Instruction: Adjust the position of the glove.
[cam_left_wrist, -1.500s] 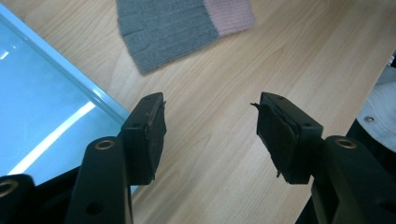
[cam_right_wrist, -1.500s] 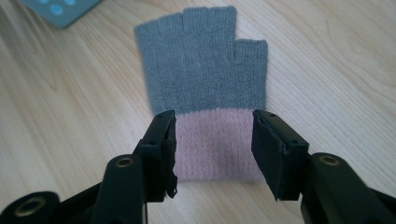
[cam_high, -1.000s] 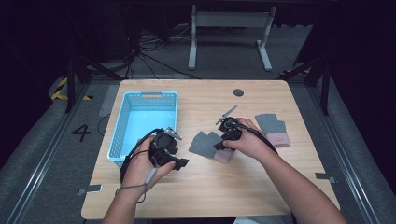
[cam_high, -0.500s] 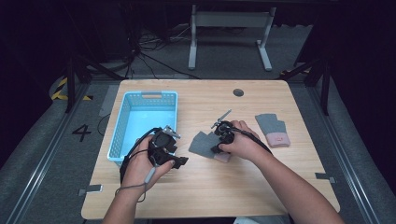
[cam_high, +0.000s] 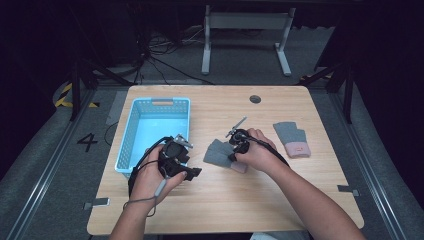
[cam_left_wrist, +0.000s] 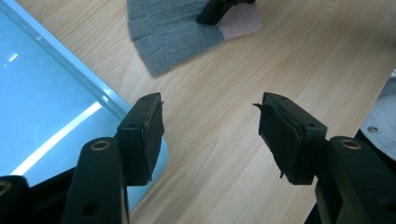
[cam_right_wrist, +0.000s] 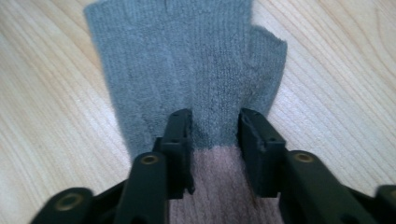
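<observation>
1. Nearest, left tool: jaws spread wide over bare wooden tabletop, nothing between them; held in the left hand just beside the blue basket, at its near right corner.
2. Basket cut off at the left edge of the left gripper view, with just the light blue floor and rim visible there.
3. Farther in, right tool: jaws set down on a grey glove, close together with a strip of knit between them at the line where grey meets the pink cuff; cannot tell whether actually pinching or merely resting.
4. Cuff cut off by the bottom edge of the right gripper view; from above, mostly hidden under the right hand.
5. Glove flat near mid-tabletop, fingers pointing away from the tool toward the basket, well apart from it.
6. Farthest right, a second grey glove, pink cuff toward the near edge, untouched.
</observation>
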